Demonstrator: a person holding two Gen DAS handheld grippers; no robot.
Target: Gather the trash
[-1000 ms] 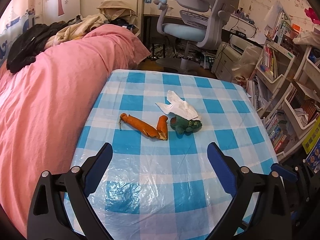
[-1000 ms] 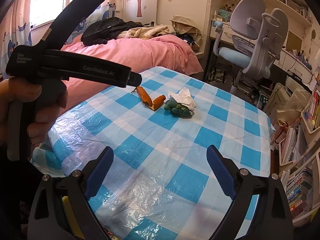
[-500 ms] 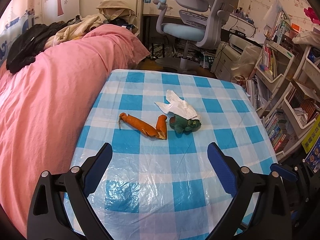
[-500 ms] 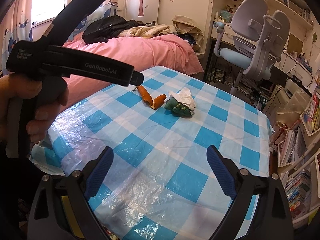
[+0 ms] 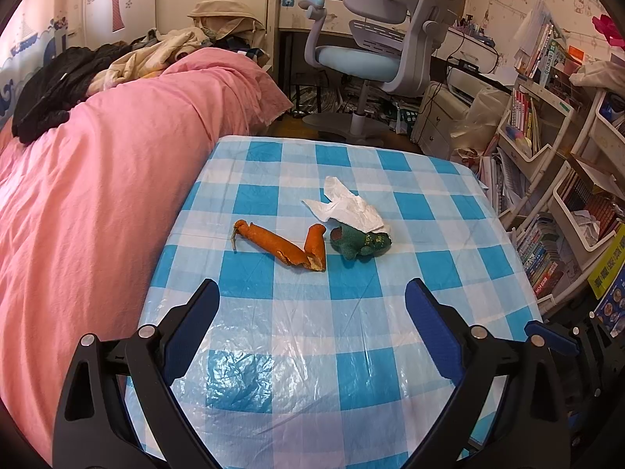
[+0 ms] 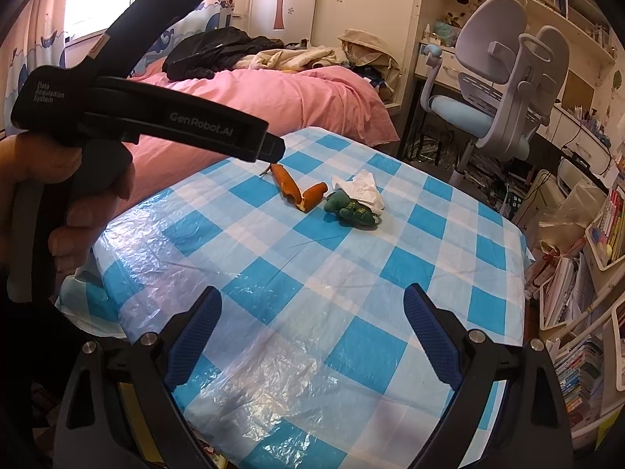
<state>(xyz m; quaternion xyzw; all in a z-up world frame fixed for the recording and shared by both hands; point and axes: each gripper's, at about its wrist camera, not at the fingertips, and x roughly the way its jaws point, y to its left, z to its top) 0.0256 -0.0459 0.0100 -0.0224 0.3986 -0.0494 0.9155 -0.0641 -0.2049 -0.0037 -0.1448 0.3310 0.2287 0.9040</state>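
Observation:
Two orange peel pieces (image 5: 287, 245) lie in a V near the middle of the blue-checked table (image 5: 312, 351). A crumpled white tissue (image 5: 347, 207) lies just behind a small green knitted toy (image 5: 359, 243) to their right. The same peels (image 6: 297, 191), tissue (image 6: 361, 189) and toy (image 6: 349, 208) show in the right wrist view. My left gripper (image 5: 312, 328) is open and empty, hovering short of the peels. My right gripper (image 6: 312, 336) is open and empty over the table's near part. The left gripper's body shows at the left of the right wrist view (image 6: 175, 125).
A bed with a pink cover (image 5: 97, 179) runs along the table's left side. A grey and blue office chair (image 5: 375, 58) stands beyond the far edge. Bookshelves and stacked books (image 5: 566, 203) crowd the right side.
Both views have shifted very slightly; the items on the table have not moved and both grippers stay open.

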